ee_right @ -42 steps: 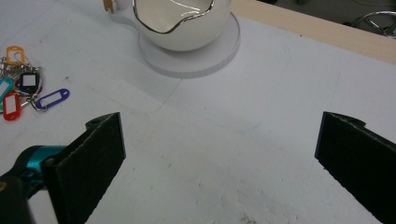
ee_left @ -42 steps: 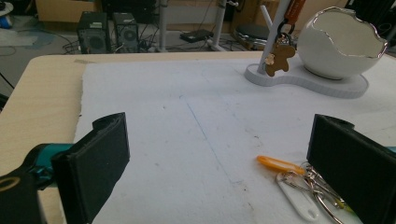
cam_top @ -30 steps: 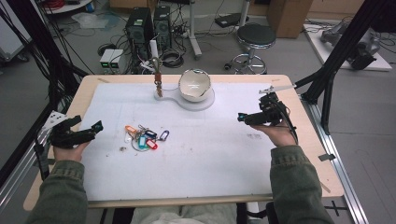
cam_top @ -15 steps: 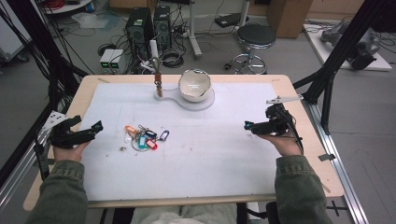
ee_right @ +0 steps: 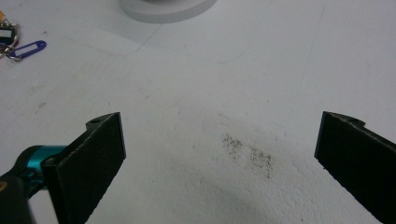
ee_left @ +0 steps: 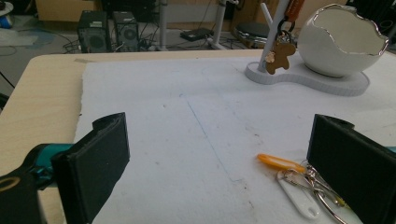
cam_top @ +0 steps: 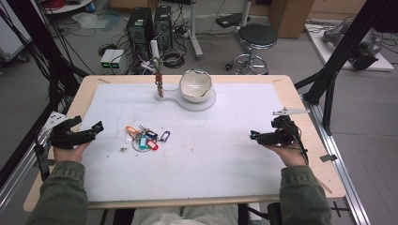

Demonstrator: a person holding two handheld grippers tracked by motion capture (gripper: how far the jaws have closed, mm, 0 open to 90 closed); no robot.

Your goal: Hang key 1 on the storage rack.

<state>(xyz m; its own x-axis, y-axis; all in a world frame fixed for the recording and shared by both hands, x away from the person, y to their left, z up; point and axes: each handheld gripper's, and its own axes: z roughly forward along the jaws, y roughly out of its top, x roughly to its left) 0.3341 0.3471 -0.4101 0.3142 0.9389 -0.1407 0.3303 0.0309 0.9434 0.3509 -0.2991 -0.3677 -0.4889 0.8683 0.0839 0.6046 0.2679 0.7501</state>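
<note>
My right tongs (cam_top: 256,136) have come down and back toward me since a second ago: earlier they hung higher over the right side of the desk (cam_top: 300,101), and now my right hand (cam_top: 286,150) sits nearer the right near edge, with the tongs pointing left across the white mat (cam_top: 225,154). In the right gripper view their jaws stand wide apart with nothing between them, over a faint patch of dark specks (ee_right: 247,151) on the mat; a blue key tag (ee_right: 29,47) lies well off at the far left.

My left tongs (cam_top: 96,127) have not moved. They are released too, jaws spread, lying low at the left side of the mat and pointing right. The bunch of keys (cam_top: 143,138), with its orange, white, blue, teal and red tags, lies on the mat just to the right of them, untouched and in the same place as before. In the left gripper view the orange tag (ee_left: 280,163) and white tag (ee_left: 299,196) lie just inside the right-hand jaw.

At the far middle, the white cracked-egg bowl (cam_top: 195,86) stands on its flat base, with a brown bear charm (ee_left: 279,55) hanging on the little post beside it.
</note>
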